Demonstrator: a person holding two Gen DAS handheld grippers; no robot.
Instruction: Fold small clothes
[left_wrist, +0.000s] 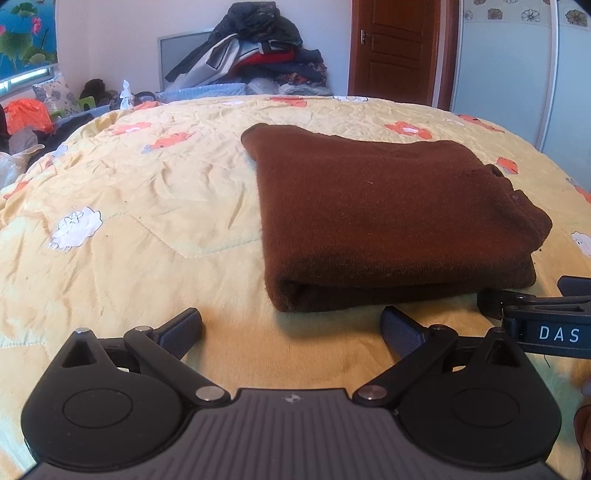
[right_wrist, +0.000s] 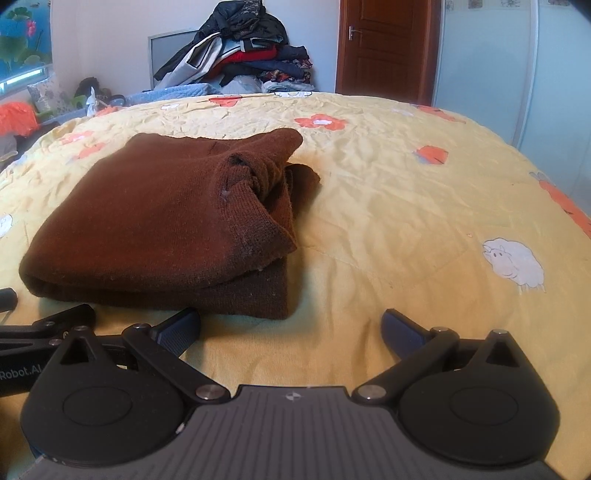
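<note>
Both jaws are standing wide open and gripping nothing as I am reading the two feeds.

Left wrist view: I am watching the left gripper (left_wrist: 291, 328) hovering over the yellow quilt (left_wrist: 147, 229), just short of the near edge of the brown sweater (left_wrist: 388, 221). That sweater is lying on the quilt as a flat, squared stack with a rolled fold facing me. I am judging the folding as finished or nearly so, with only tidying or setting aside left. Part of the right gripper (left_wrist: 539, 325) is showing at the right edge, beside the sweater's near corner.

Right wrist view: I am seeing the right gripper (right_wrist: 291, 328) near the sweater's (right_wrist: 147, 221) near right corner. This feed is showing what the other hides: a ribbed cuff or hem (right_wrist: 258, 206) is bunching loosely along the stack's right side. A clothes pile (right_wrist: 243, 48) is sitting beyond the bed.
</note>
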